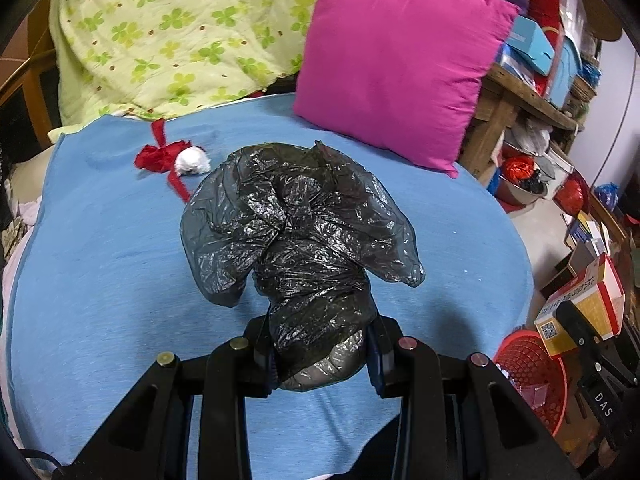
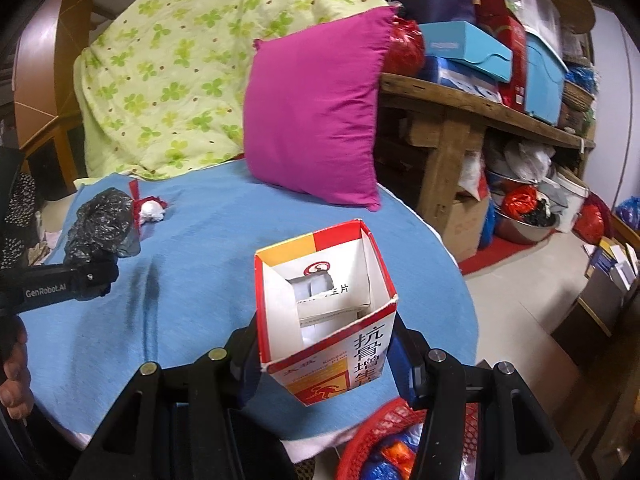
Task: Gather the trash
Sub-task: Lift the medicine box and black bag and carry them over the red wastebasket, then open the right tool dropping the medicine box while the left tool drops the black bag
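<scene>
Clamped in the left gripper (image 1: 322,360), a crumpled black plastic bag (image 1: 300,232) hung over the blue bed sheet (image 1: 100,280); the right gripper (image 2: 326,364) had its jaws closed on an open medicine carton (image 2: 332,320). Both were mid-carry, and next each probably needed releasing over the red basket (image 2: 384,432). Only the left view showed a red wrapper (image 1: 158,158) beside a white wad (image 1: 193,161) clearly.

1. I see a magenta pillow (image 1: 394,68) standing on the blue sheet (image 1: 100,264).
2. A green clover quilt (image 1: 168,36) lies heaped behind it.
3. A wooden shelf (image 2: 452,100) to the right carries blue boxes (image 2: 468,48).
4. A metal bowl (image 2: 520,228) sits on the floor below.
</scene>
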